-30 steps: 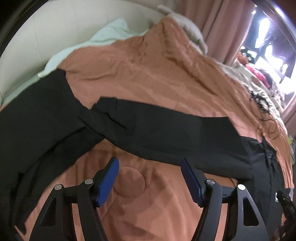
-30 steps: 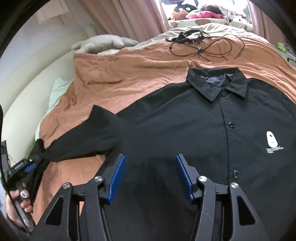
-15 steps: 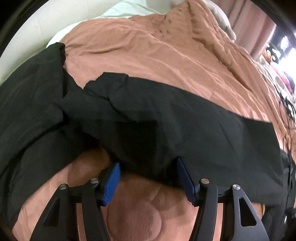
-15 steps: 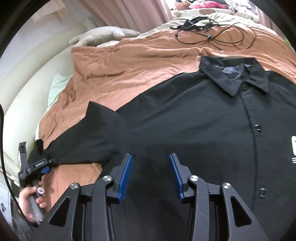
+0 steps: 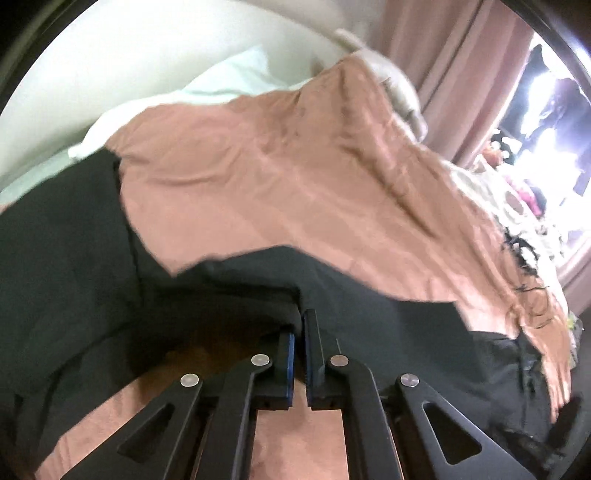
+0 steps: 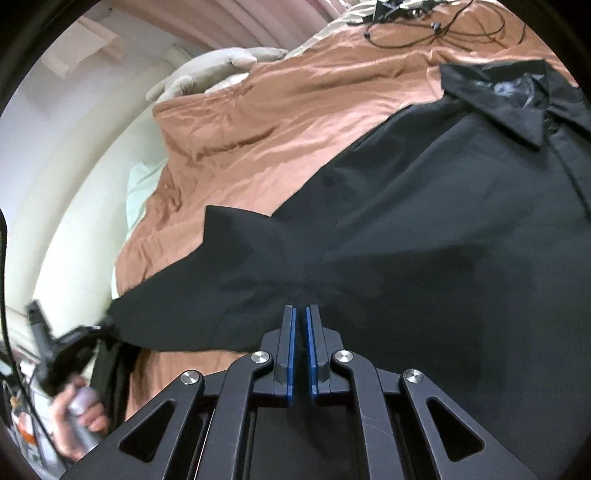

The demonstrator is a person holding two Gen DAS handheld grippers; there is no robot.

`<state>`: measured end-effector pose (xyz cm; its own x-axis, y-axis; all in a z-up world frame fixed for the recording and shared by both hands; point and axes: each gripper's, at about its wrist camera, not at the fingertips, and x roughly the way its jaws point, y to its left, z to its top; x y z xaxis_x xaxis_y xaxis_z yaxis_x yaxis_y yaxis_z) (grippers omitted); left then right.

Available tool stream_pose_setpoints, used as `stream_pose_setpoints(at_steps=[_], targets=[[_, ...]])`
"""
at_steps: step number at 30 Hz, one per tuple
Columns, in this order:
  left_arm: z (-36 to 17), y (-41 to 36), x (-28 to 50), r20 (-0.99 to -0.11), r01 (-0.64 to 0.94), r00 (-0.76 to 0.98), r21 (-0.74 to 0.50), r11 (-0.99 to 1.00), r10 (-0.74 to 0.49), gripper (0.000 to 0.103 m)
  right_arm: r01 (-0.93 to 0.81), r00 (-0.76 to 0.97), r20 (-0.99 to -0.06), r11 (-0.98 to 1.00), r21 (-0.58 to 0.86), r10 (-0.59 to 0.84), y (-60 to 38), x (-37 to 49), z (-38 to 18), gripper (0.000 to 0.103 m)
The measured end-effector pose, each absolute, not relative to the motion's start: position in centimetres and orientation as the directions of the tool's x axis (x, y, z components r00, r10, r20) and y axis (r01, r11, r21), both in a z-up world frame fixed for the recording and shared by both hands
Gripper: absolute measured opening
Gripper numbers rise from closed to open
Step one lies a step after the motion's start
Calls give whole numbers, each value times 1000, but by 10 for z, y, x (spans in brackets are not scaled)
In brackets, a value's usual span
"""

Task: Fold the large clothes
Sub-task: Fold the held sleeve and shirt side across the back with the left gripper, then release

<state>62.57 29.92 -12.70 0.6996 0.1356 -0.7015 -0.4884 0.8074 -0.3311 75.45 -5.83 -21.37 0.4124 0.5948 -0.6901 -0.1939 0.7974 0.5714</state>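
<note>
Your black shirt (image 6: pixel 424 229) lies flat, collar at upper right, sleeve stretching lower left; both left gripper (image 5: pixel 300 325) and right gripper (image 6: pixel 300 314) have just closed, pinching its fabric.

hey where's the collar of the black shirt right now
In the right wrist view the collar sits at the upper right, lying on the brown bedspread, just below the tangle of black cables and far from the right tool.

We count one black shirt (image 6: pixel 424 229), one brown blanket (image 6: pixel 280 122), two grippers (image 5: pixel 300 332) (image 6: pixel 300 321), one hand (image 6: pixel 79 413), one cable tangle (image 6: pixel 436 26), one grey plush (image 6: pixel 210 70).
</note>
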Motion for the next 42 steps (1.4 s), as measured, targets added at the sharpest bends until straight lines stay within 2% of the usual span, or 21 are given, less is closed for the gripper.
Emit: stream_pose_setpoints(at_steps=[4, 10, 12, 14, 15, 23, 30, 42], targets=[[-84, 277, 624, -654, -416, 750, -347, 840, 101, 3, -138, 342, -734, 804, 578, 587, -51, 768, -230, 7], [-24, 232, 622, -580, -284, 815, -395, 874, 3, 3, -128, 397, -718, 809, 573, 571, -89, 718, -189, 9], [-6, 215, 624, -567, -253, 823, -401, 880, -22, 3, -113, 458, -732, 849, 515, 505, -113, 690, -174, 19], [9, 198, 625, -554, -221, 832, -393, 893, -37, 3, -92, 509, -712, 853, 514, 484, -142, 662, -161, 36], [18, 187, 625, -546, -200, 836, -385, 901, -48, 3, -61, 536, -701, 850, 523, 470, -159, 651, -157, 38], [79, 85, 634, -528, -52, 838, -331, 942, -139, 3, 56, 605, -660, 804, 592, 445, -246, 592, -144, 40], [82, 0, 641, -546, 56, 811, -286, 956, -211, 3, 101, 574, -623, 709, 698, 532, -281, 602, -171, 40], [34, -107, 669, -618, 187, 721, -263, 947, -314, 3, 258, 652, -601, 611, 749, 462, -360, 621, -181, 40]])
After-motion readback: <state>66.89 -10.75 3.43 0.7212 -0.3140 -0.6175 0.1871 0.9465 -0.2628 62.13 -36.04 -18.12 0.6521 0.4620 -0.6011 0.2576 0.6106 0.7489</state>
